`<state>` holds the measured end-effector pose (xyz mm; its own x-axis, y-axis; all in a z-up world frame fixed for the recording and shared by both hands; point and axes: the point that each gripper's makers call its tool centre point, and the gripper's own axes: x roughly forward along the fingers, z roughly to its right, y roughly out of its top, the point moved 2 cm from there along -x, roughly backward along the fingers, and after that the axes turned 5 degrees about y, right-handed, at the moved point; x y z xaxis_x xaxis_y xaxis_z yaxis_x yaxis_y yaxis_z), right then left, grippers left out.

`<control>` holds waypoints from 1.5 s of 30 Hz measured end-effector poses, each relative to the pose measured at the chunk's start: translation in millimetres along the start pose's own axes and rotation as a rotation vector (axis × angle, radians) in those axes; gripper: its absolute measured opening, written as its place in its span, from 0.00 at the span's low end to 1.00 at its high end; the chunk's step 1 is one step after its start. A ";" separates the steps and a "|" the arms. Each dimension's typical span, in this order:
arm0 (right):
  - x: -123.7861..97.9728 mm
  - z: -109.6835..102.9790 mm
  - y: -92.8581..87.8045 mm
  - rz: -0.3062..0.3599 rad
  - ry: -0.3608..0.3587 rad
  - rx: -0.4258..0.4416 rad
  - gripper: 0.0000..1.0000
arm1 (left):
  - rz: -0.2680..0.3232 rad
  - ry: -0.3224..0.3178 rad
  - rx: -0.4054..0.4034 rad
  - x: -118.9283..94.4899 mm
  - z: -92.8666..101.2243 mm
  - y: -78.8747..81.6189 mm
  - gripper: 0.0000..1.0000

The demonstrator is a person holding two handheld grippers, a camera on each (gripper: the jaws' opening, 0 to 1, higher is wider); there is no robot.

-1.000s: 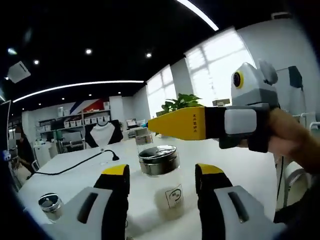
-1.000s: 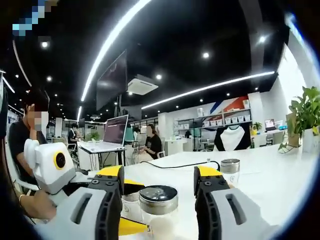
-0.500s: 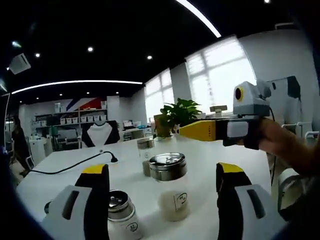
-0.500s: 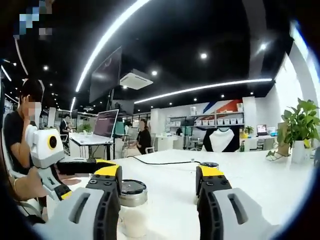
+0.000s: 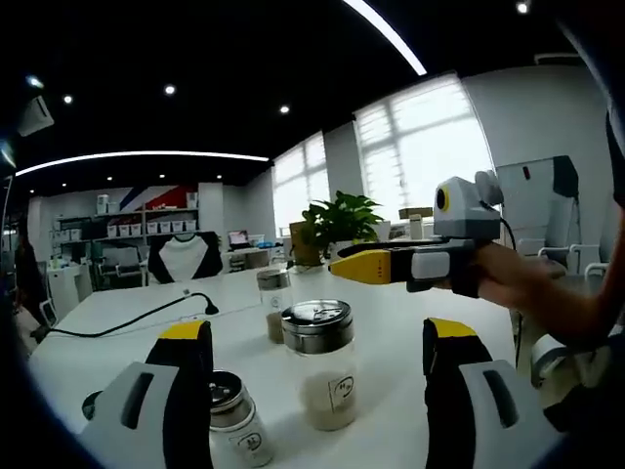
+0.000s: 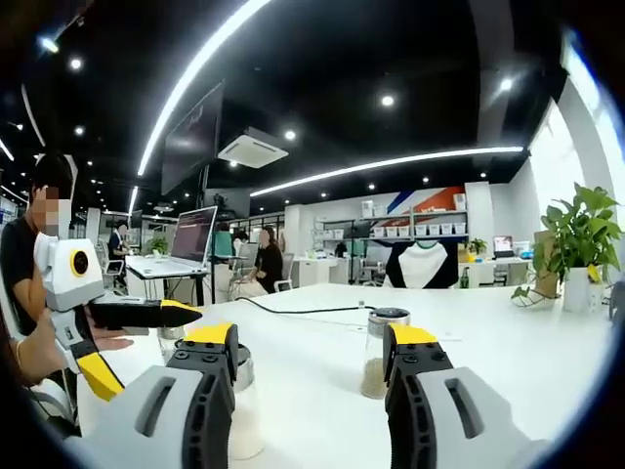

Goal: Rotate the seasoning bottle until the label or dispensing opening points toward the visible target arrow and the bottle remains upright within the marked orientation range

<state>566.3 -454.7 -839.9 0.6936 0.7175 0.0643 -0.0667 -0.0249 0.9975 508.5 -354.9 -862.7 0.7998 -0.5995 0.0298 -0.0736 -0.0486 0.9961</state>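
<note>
Seasoning bottle (image 5: pixel 321 363) upright between open left tongs (image 5: pixel 317 337)

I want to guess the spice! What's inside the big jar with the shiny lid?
The big jar holds pale powder filling its lower half; above it looks empty. Its label covers some powder.

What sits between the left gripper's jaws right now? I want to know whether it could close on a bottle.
In the left gripper view, the lidded seasoning bottle stands upright on the white table between the open left gripper's jaws; a smaller shaker sits by the left jaw.

Three glass seasoning bottles with metal lids: one large (image 5: pixel 317 366), one small white-labelled (image 5: pixel 232 425), one farther back (image 5: pixel 272 303).
</note>
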 end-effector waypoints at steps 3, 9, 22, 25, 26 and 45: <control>5.3 7.4 -2.6 -0.011 -0.008 -0.004 0.60 | -0.007 0.007 0.002 -0.8 -2.1 -0.8 0.94; 22.9 31.6 -8.8 -0.025 -0.037 0.012 0.59 | -0.038 0.018 0.001 0.9 -7.3 -6.7 0.94; 49.2 66.5 -10.0 -0.023 -0.082 0.032 0.57 | -0.034 0.001 -0.008 2.7 -6.3 -4.4 0.93; 57.9 70.7 -12.8 -0.039 -0.079 0.022 0.57 | -0.037 -0.006 -0.005 4.3 -5.5 -4.1 0.93; 62.3 72.3 -14.6 -0.045 -0.077 0.017 0.57 | -0.035 -0.006 -0.007 5.1 -5.8 -3.2 0.93; 99.9 100.9 -45.8 -0.152 -0.083 -0.007 0.52 | -0.053 -0.011 -0.001 12.8 -4.5 -8.1 0.92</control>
<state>711.0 -452.1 -876.0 0.7532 0.6524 -0.0844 0.0387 0.0842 0.9957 522.0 -358.5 -870.0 0.7957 -0.6051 -0.0244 -0.0302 -0.0799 0.9963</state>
